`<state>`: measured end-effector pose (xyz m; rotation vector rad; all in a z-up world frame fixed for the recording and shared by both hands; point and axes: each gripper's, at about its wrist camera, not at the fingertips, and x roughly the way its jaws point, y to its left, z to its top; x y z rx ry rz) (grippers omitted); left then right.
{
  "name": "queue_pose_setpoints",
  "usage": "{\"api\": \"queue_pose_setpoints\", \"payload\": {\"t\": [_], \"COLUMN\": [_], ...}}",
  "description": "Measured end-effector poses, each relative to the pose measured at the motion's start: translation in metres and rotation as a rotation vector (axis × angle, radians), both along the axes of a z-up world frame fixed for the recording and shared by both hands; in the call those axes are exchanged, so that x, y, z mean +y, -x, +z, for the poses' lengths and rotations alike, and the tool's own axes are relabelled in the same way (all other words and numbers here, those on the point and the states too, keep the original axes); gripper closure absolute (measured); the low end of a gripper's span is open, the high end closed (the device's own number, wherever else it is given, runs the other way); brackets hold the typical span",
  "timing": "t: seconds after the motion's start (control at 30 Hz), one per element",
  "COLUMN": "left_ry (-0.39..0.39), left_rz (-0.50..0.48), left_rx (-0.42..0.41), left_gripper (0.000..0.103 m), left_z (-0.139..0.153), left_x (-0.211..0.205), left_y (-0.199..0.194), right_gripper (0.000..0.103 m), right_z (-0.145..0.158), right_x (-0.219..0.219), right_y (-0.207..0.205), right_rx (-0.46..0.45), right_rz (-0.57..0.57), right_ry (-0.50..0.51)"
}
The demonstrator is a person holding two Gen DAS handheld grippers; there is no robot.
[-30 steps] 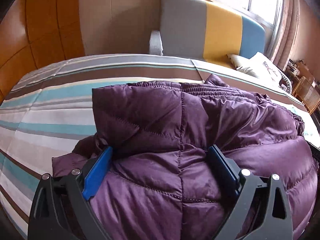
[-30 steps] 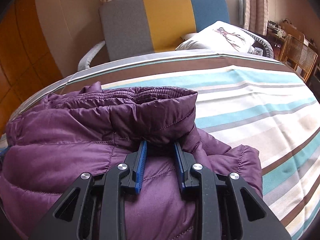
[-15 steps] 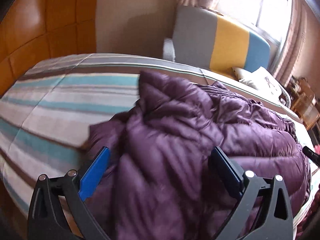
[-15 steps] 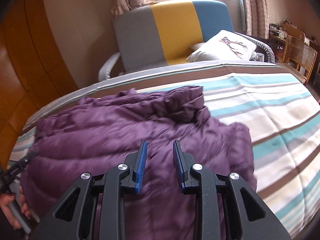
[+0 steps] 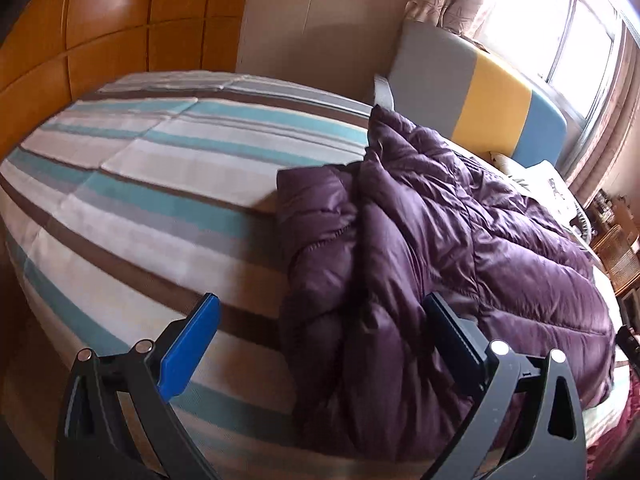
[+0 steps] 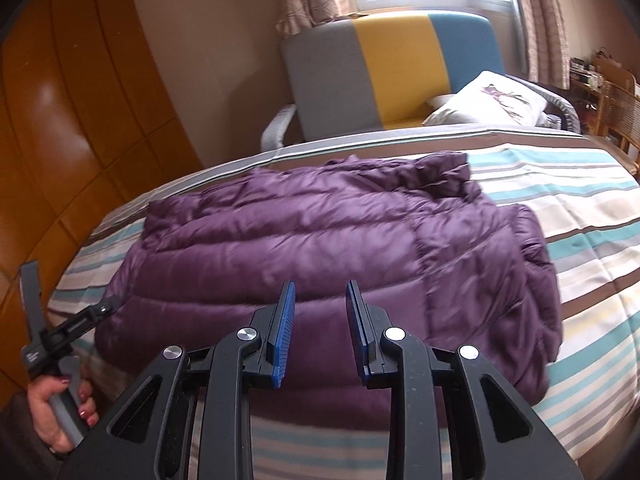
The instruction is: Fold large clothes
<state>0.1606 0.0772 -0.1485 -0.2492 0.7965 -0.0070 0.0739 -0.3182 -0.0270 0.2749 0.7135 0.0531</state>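
Lying folded into a compact bundle, the quilted purple down jacket rested on the striped bed cover, near the bed's far edge and closer to its left side, by the wooden headboard. The left gripper stood with its blue-padded fingers wide apart above the near edge of the bed, beside the jacket's end, gripping nothing. The right gripper hovered over the near edge, in front of the bundle, its fingers slightly parted and empty. In the right wrist view, the left hand was visible on its handle. By appearance, the step in hand was release and inspection after a fold. One sleeve or side panel protruded at the jacket's end; the next move would probably call for tucking it under or pressing the bundle flat.
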Motion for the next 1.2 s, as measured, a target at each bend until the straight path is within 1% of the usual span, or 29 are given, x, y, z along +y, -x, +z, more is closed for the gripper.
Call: {"api": "queue_pose_setpoints", "payload": {"t": [0.07, 0.1, 0.13, 0.23, 0.27, 0.33, 0.47, 0.63, 0.77, 0.83, 0.9, 1.0, 1.07, 1.17, 1.2], "left_ry": [0.040, 0.065, 0.076, 0.057, 0.060, 0.071, 0.100, 0.137, 0.209, 0.226, 0.247, 0.310, 0.330, 0.310, 0.316], "left_rz": [-0.008, -0.014, -0.019, -0.024, -0.027, -0.029, -0.055, -0.054, -0.032, -0.013, 0.016, 0.071, 0.089, 0.086, 0.086], "left_rx": [0.018, 0.030, 0.034, 0.023, 0.022, 0.015, 0.002, -0.003, -0.008, -0.008, -0.004, 0.001, 0.005, 0.000, -0.003], "left_gripper": [0.003, 0.003, 0.003, 0.003, 0.003, 0.003, 0.007, 0.007, 0.008, 0.012, 0.020, 0.024, 0.026, 0.026, 0.032], "left_z": [-0.004, -0.008, -0.010, -0.011, -0.012, -0.012, -0.012, -0.012, -0.014, -0.014, -0.015, -0.017, -0.018, -0.020, -0.020], "left_x": [-0.002, -0.003, -0.004, -0.011, -0.013, -0.015, -0.019, -0.019, -0.013, -0.011, -0.008, -0.003, -0.005, -0.012, -0.012], "left_y": [0.004, 0.007, 0.010, 0.018, 0.020, 0.023, 0.022, 0.012, 0.007, 0.004, 0.001, -0.004, -0.007, -0.008, -0.008], "right_gripper": [0.076, 0.081, 0.083, 0.085, 0.092, 0.092, 0.094, 0.094, 0.094, 0.094, 0.094, 0.094, 0.094, 0.094, 0.094], "right_z": [-0.002, -0.003, -0.004, -0.009, -0.012, -0.022, -0.044, -0.053, -0.054, -0.054, -0.054, -0.048, -0.046, -0.050, -0.051], "right_x": [0.010, 0.014, 0.019, 0.030, 0.035, 0.038, 0.034, 0.040, 0.043, 0.042, 0.042, 0.041, 0.046, 0.059, 0.060], "right_y": [0.001, 0.001, 0.001, -0.003, -0.005, -0.013, -0.023, -0.027, -0.022, -0.021, -0.021, -0.019, -0.014, -0.018, -0.018], "right_rx": [0.006, 0.006, 0.006, 0.016, 0.032, 0.073, 0.126, 0.139, 0.132, 0.131, 0.133, 0.136, 0.126, 0.118, 0.118], "right_rz": [0.025, 0.033, 0.046, 0.070, 0.075, 0.078, 0.073, 0.085, 0.082, 0.081, 0.082, 0.066, 0.046, 0.058, 0.059], "right_ry": [0.004, 0.006, 0.011, 0.043, 0.070, 0.091, 0.060, 0.102, 0.103, 0.098, 0.102, 0.110, 0.164, 0.248, 0.256]}}
